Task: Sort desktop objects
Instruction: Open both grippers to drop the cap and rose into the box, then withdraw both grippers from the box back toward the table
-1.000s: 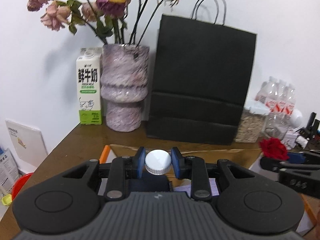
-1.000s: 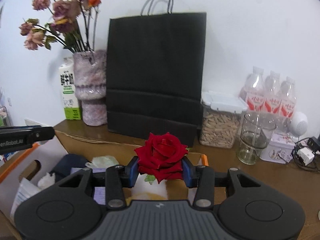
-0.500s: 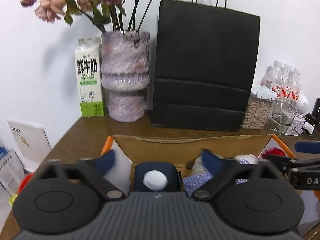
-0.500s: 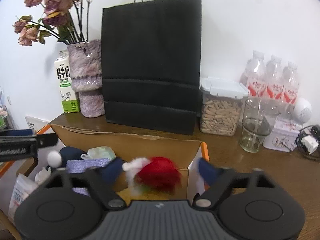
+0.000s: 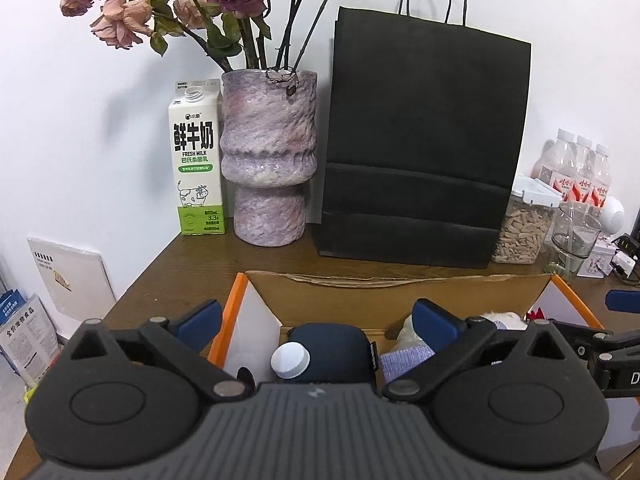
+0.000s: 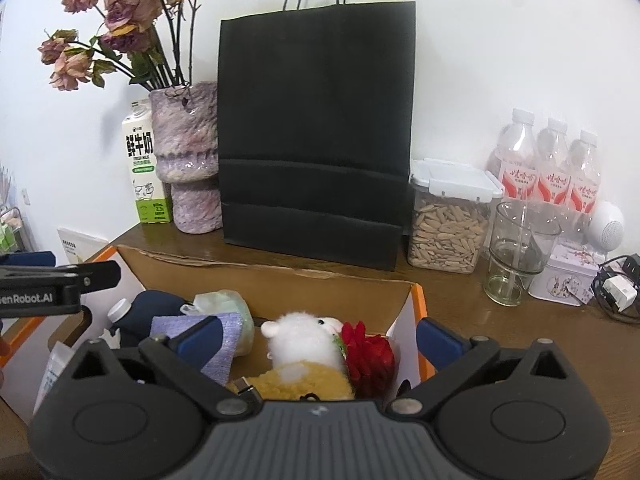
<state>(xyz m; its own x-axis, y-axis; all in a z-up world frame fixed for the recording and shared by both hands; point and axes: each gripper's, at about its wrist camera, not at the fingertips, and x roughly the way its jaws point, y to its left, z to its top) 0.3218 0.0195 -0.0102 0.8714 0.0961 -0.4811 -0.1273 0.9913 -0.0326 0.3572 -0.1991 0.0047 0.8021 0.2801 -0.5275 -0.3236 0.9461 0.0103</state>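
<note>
Carton [image 5: 197, 160]: "FRESH MILK" | left tool [image 6: 48, 280]: "enRobot.AI" | both tools spread

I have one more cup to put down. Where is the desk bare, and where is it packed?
Bare wood lies right of the box, in front of the glass and tin, and left of the box below the milk carton. The back row along the wall and the box itself are crowded.

— What is printed on the milk carton [image 5: 197, 160] just left of the vase [image 5: 269, 156]?
— "鲜牛奶" and "FRESH MILK" are read there, with "3.3g" on its green band.
— Is anything else lettered?
— "enRobot.AI" is seen on the left gripper [image 6: 40, 286], far left of the vase.
</note>
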